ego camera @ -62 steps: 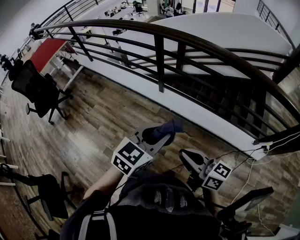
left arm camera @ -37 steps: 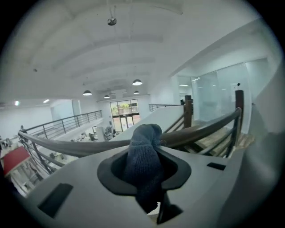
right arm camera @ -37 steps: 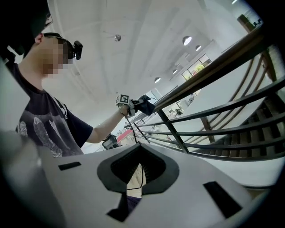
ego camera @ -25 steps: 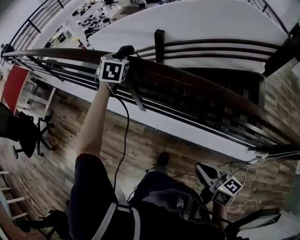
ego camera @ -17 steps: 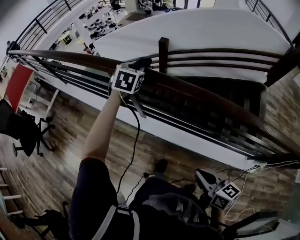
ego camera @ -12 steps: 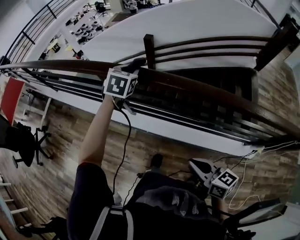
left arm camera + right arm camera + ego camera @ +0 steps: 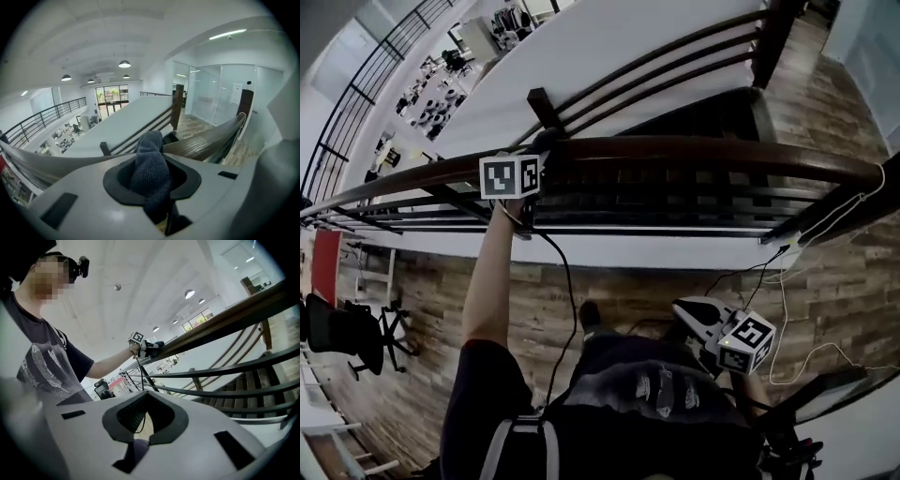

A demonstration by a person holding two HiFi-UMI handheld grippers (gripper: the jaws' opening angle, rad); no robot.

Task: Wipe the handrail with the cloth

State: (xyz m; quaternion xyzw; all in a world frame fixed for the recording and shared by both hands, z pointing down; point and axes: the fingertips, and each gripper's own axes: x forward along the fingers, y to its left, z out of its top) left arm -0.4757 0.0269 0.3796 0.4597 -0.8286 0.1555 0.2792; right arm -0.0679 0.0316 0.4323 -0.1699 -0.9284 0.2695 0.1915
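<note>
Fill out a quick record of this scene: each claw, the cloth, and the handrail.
left claw: shut on the cloth, raised to the top of the handrail
right claw: jaws apart, nothing between them, held low near the person's waist, apart from the rail
cloth: dark blue knit, sticking out past the jaws; contact with the rail unclear
handrail: dark, curved wood over dark bars

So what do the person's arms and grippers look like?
The light grey left gripper and right gripper have black pads and white cubes with black square markers. A black cable trails from the left one. The dark T-shirt has short sleeves.
</note>
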